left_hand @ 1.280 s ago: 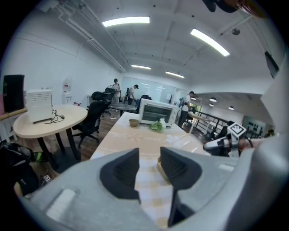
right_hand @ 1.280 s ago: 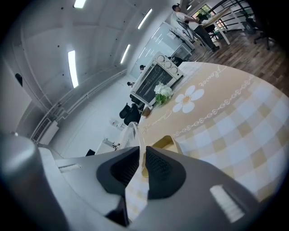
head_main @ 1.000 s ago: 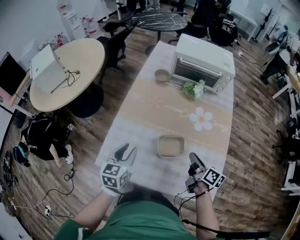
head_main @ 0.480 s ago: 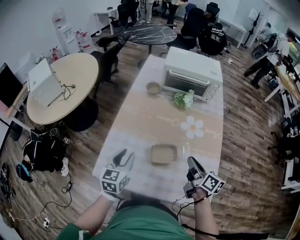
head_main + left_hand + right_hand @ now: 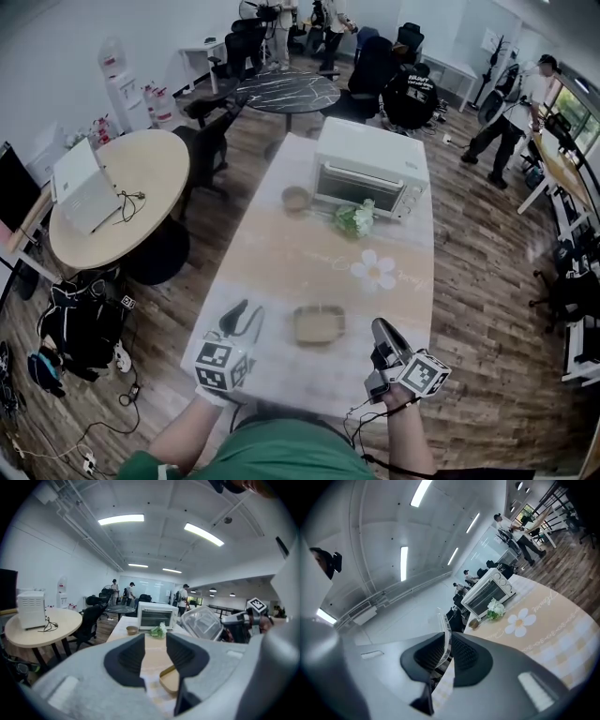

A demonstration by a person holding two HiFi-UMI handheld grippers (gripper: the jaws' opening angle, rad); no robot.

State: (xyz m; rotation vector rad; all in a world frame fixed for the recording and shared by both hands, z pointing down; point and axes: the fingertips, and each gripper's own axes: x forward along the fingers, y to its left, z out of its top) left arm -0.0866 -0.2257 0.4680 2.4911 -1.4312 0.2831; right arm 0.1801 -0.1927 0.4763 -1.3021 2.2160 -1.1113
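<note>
A tan shallow container [image 5: 319,323] sits uncovered on the checked tablecloth near the front edge, also seen low in the left gripper view [image 5: 171,681]. My right gripper [image 5: 380,342] is lifted to the right of the container. It is shut on a clear plastic lid [image 5: 201,623], whose thin edge stands between the jaws [image 5: 445,634]. My left gripper [image 5: 239,319] hovers left of the container, open, nothing between its fingers [image 5: 131,656].
A white toaster oven [image 5: 370,173] stands at the far end of the long table [image 5: 272,258], with a green and white bunch [image 5: 354,218] and a small bowl [image 5: 296,198] before it. A round table [image 5: 122,187] stands to the left, with office chairs and people beyond.
My right gripper has risen and tilted upward with the lid, and the container has dropped out of its view. The left gripper has lifted a little. The head view has shifted forward.
</note>
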